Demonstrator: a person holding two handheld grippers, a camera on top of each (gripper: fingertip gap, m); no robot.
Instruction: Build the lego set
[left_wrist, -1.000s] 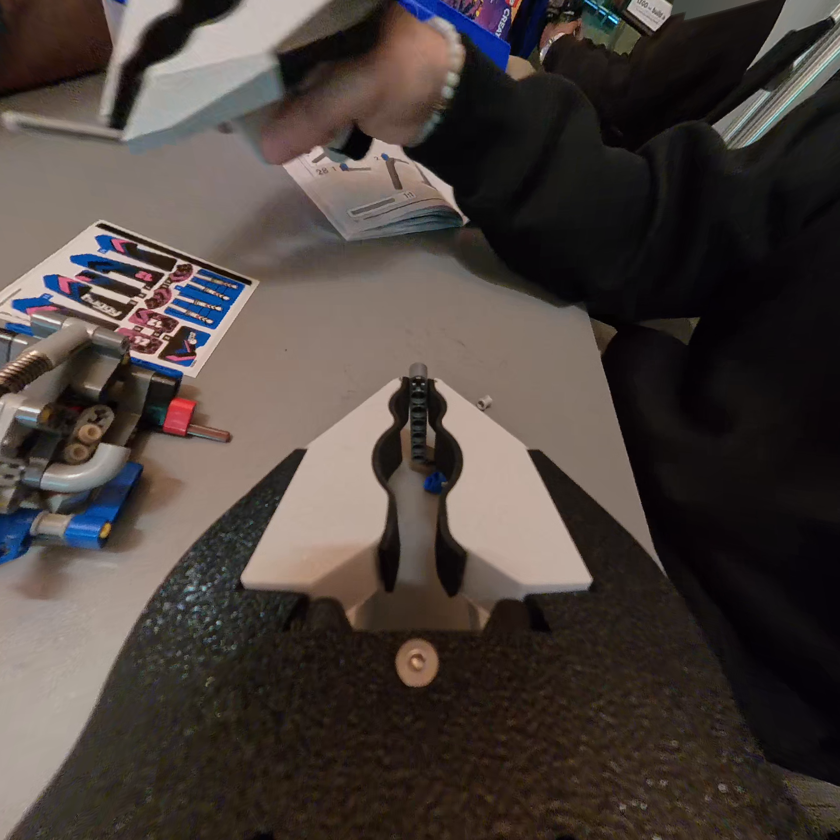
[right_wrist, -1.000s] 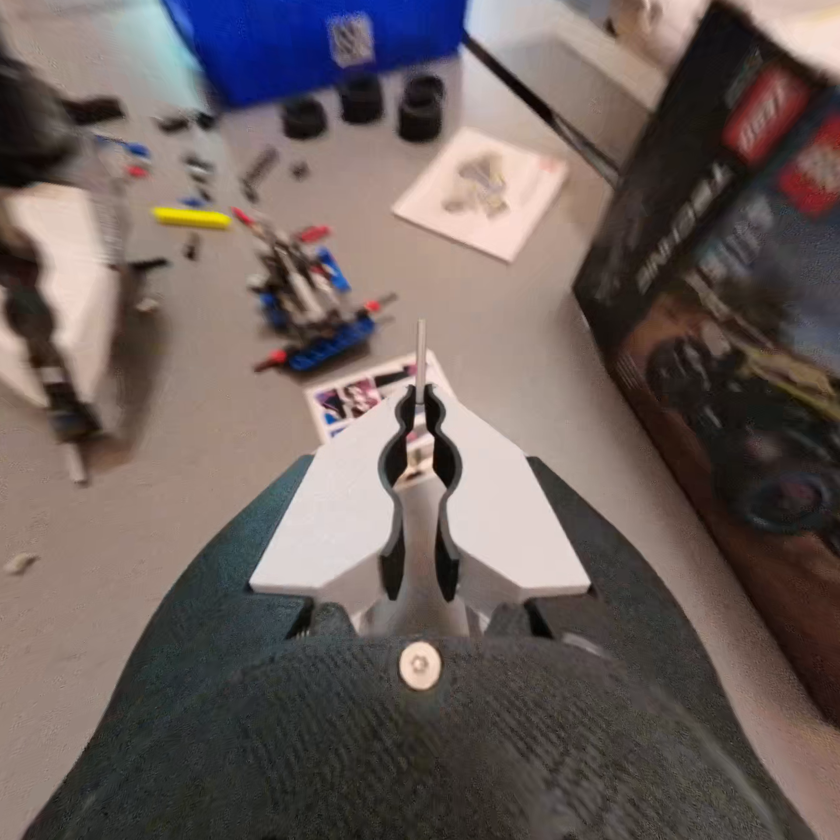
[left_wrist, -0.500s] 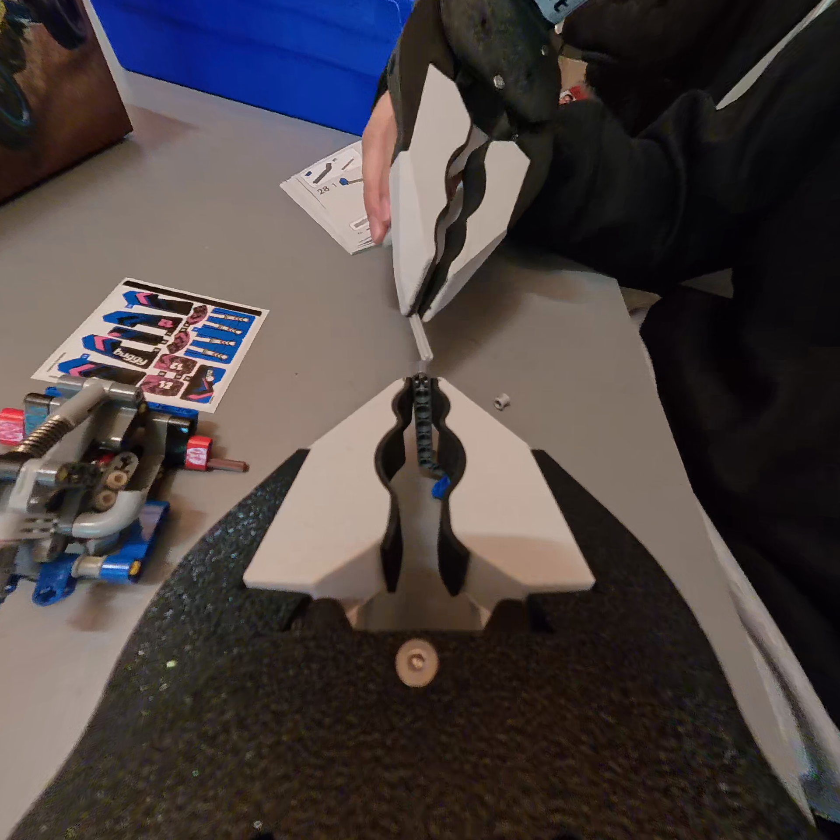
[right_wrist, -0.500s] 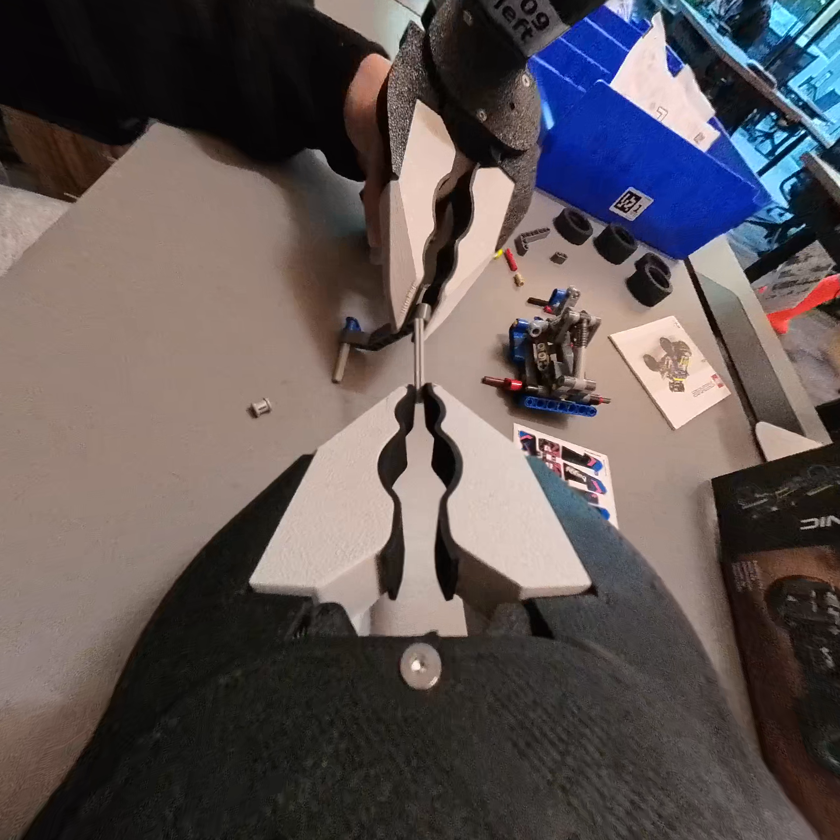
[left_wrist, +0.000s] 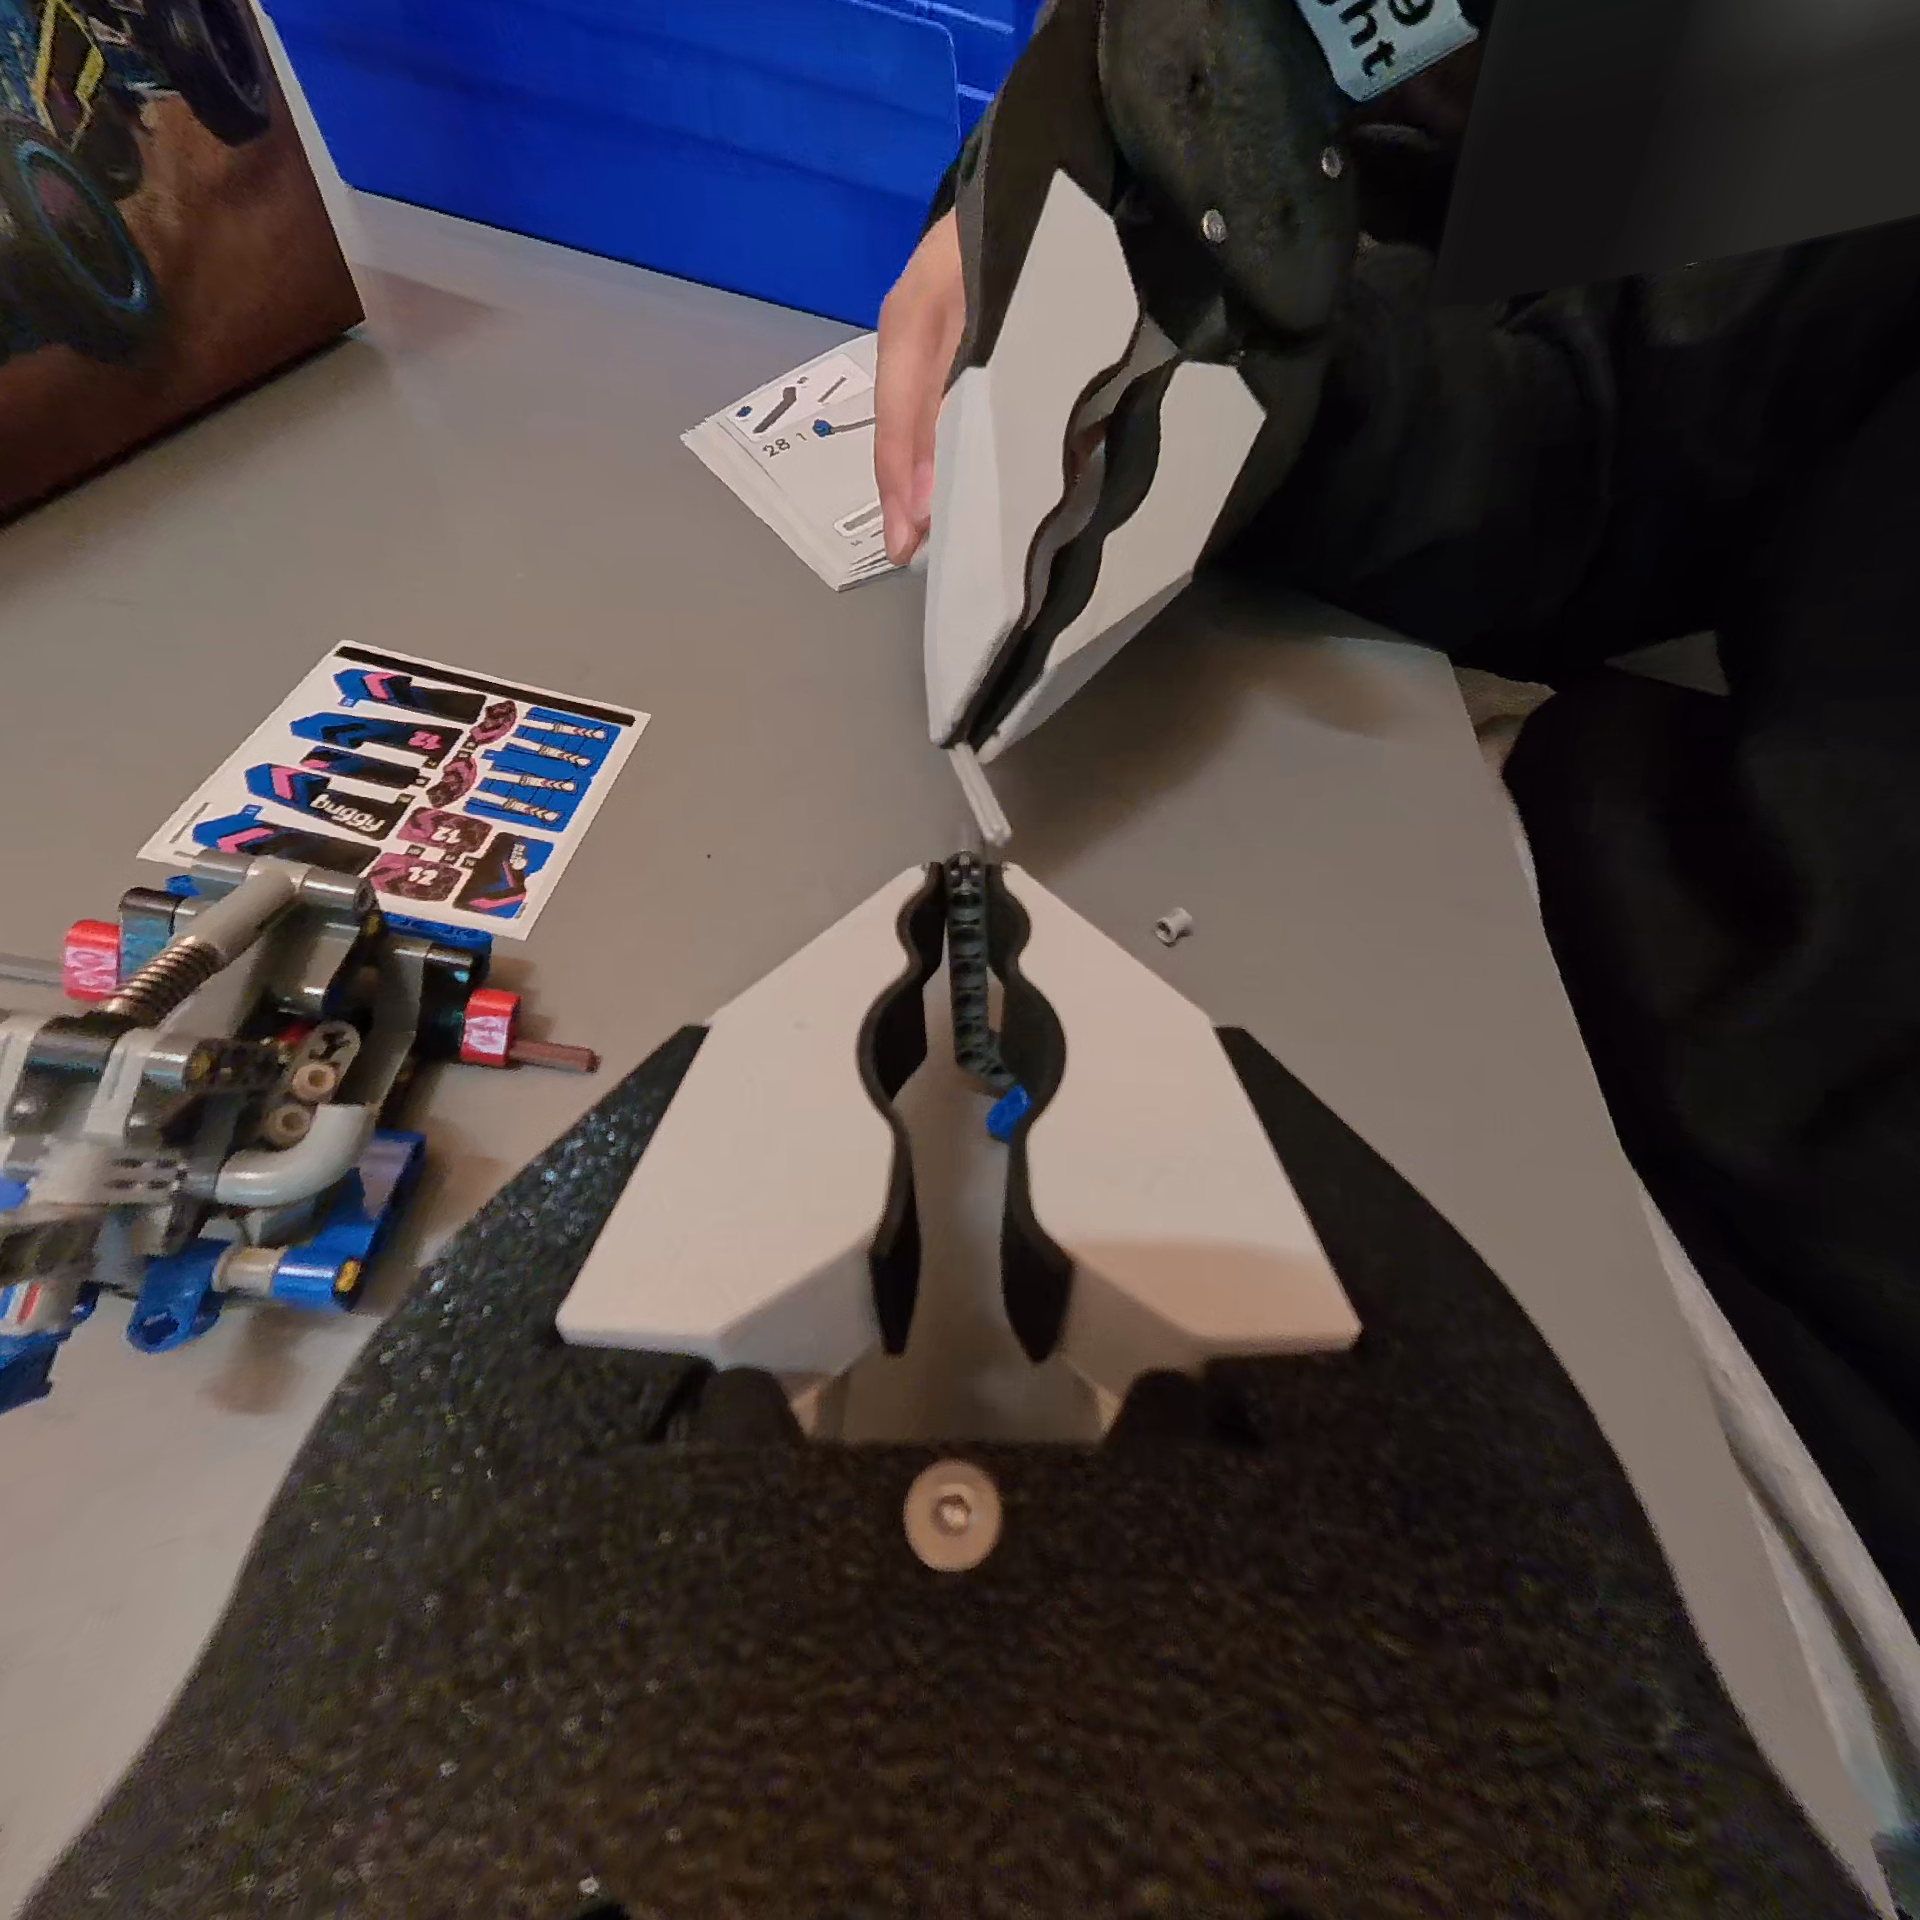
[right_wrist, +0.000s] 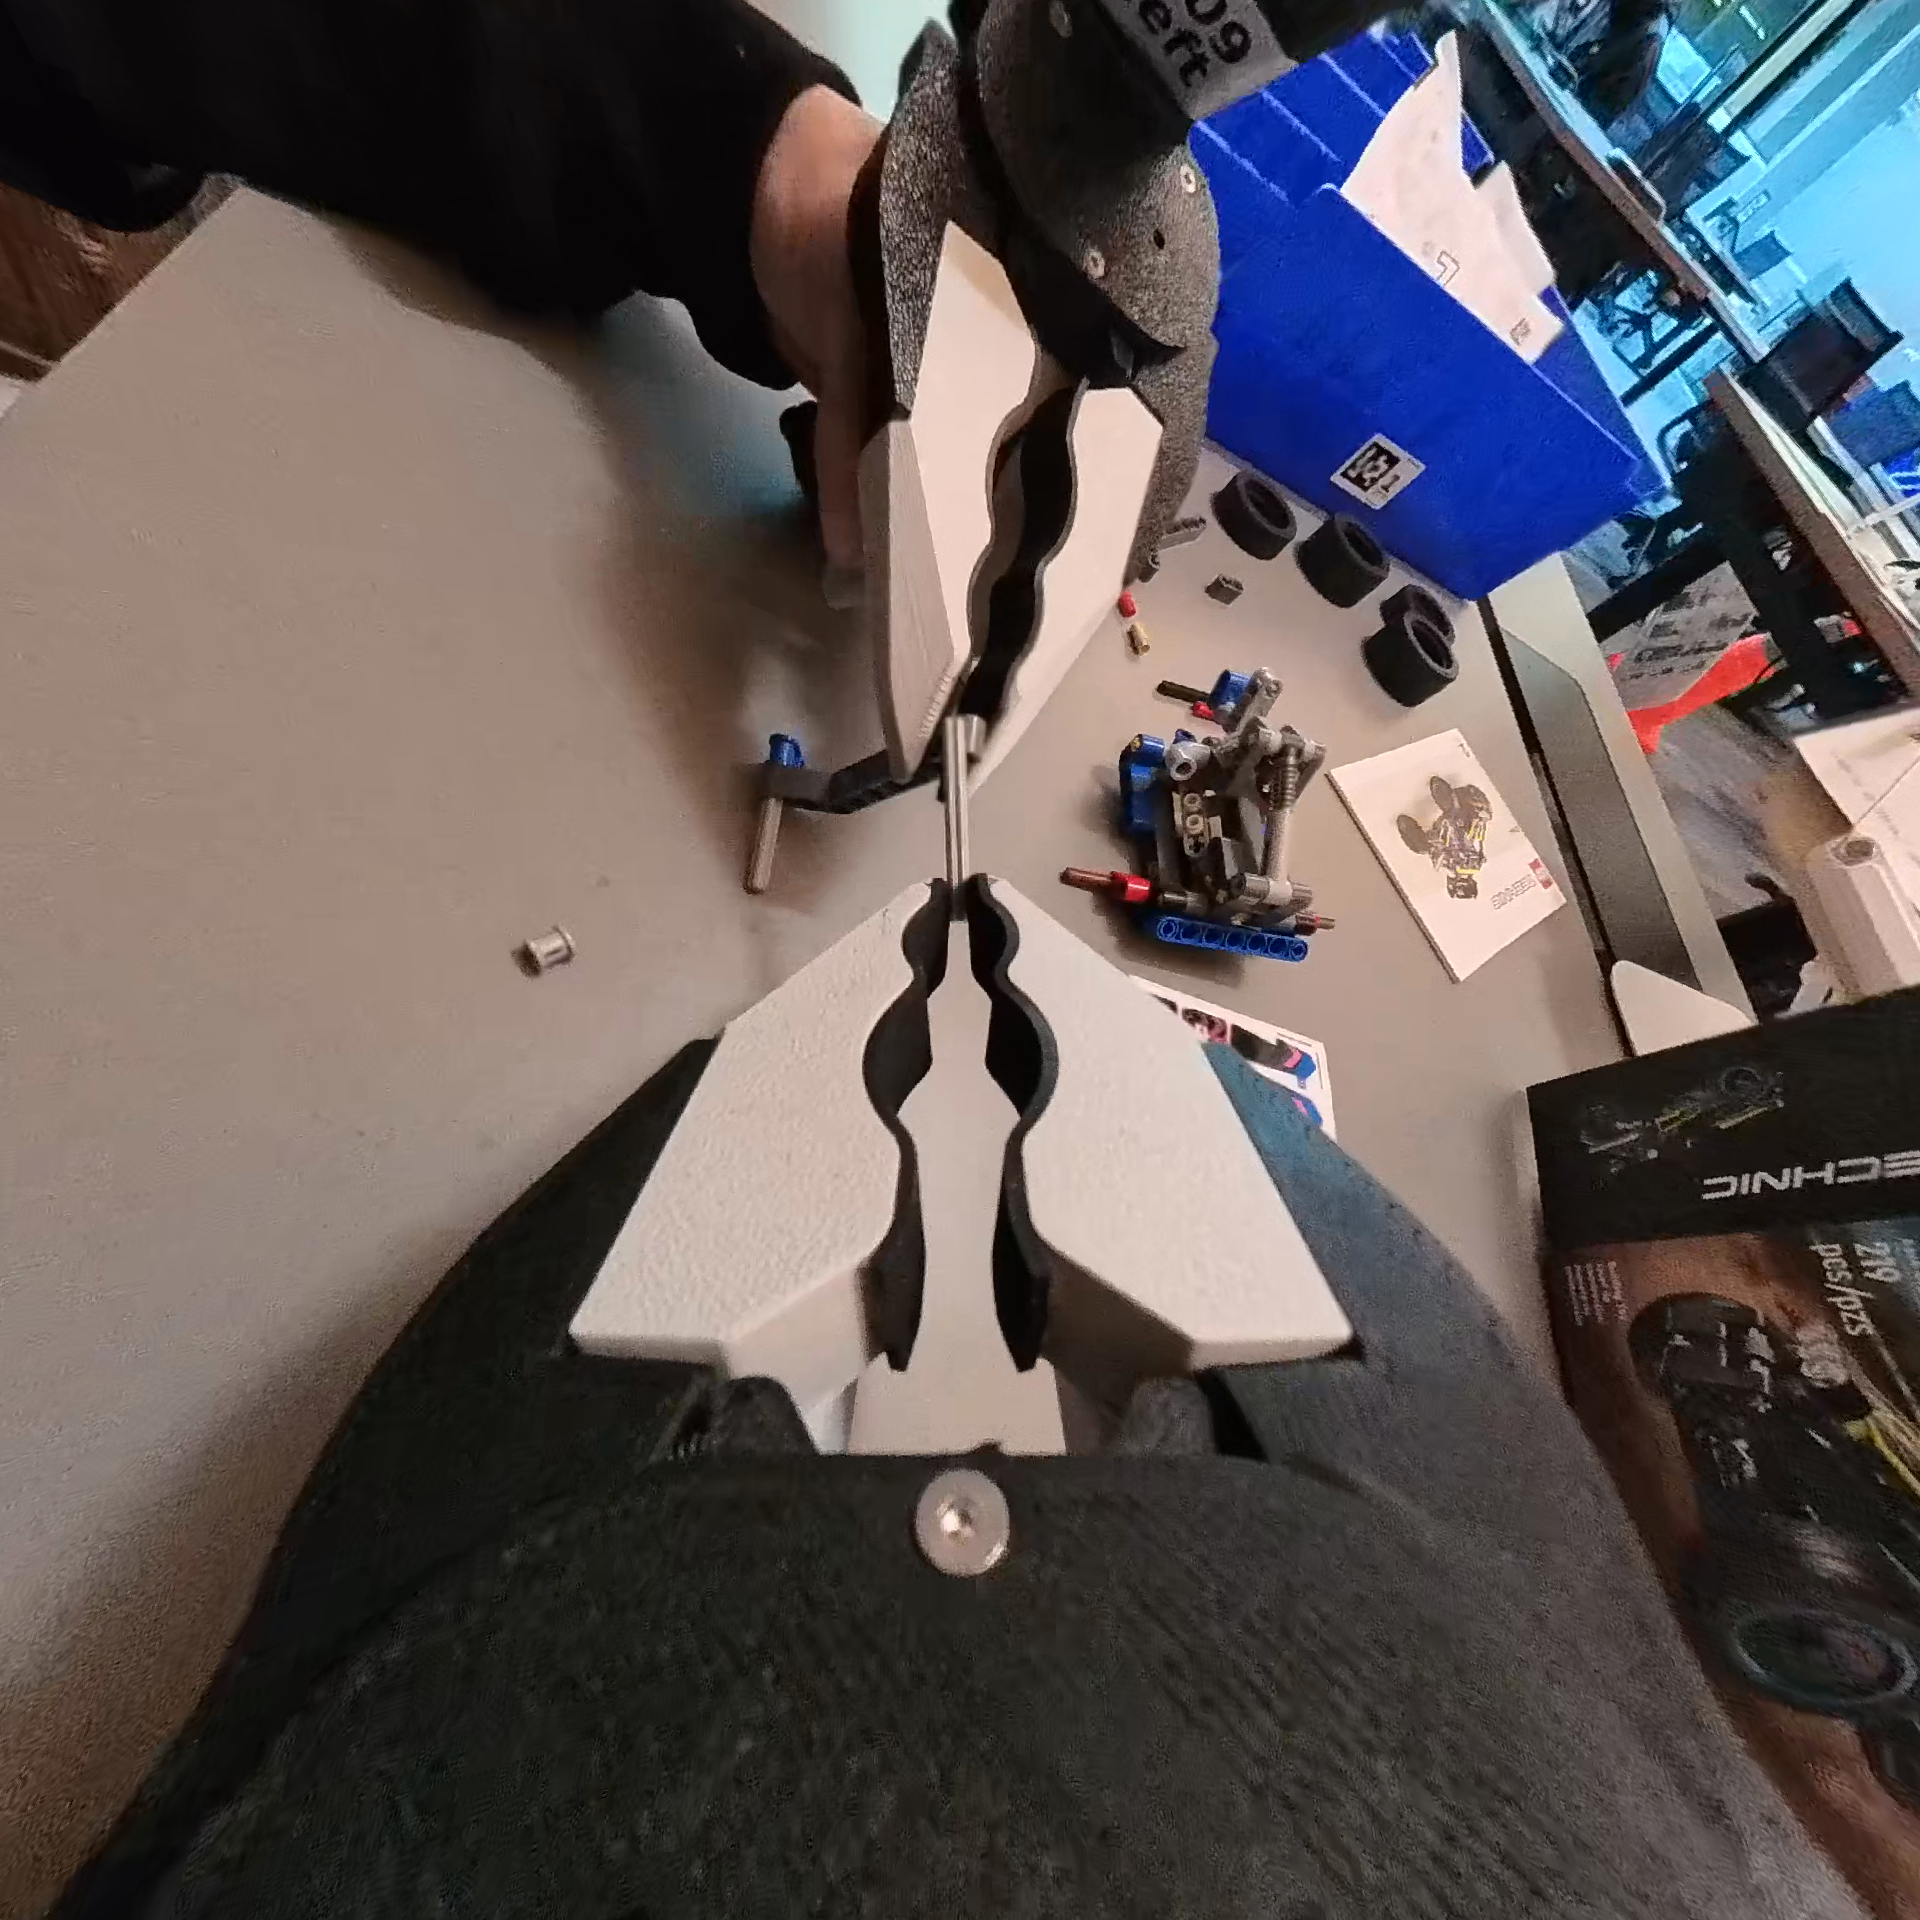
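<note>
Left tongs (left_wrist: 968, 868) are clamped on a black perforated liftarm (left_wrist: 968, 977), thin and flat with a row of holes and a bend near the back; a blue pin (left_wrist: 1006, 1112) sticks out of its rear end. Right tongs (right_wrist: 961, 891) are pinched narrow on a slim grey axle (right_wrist: 954, 805), smooth-looking hard plastic, gripped at its tail only. We have both held above the grey surface (left_wrist: 623, 499), tip to tip: the axle end meets the liftarm's front hole, just touching or barely started. We can't tell how deep.

Risks as we see them:
- Axle held by a short length, so any side load could pivot it in the tongs and cock it off the hole axis.
- Cross-section axle needs matching orientation if that hole is a cross hole; forcing it misaligned may jam or pop the liftarm out sideways.
- The liftarm is thin, the tong pads wavy, so push force could slide it back along the pads.
- A dropped part lands near the surface edge by the person's dark sleeve (left_wrist: 1662, 468).

Nearby: a small grey bush (right_wrist: 547, 948) loose on the surface, the half-built chassis (left_wrist: 197, 1101) with coil spring, a glossy sticker sheet (left_wrist: 416, 790), the instruction booklet (left_wrist: 800, 457), rubber tyres (right_wrist: 1340, 561).
</note>
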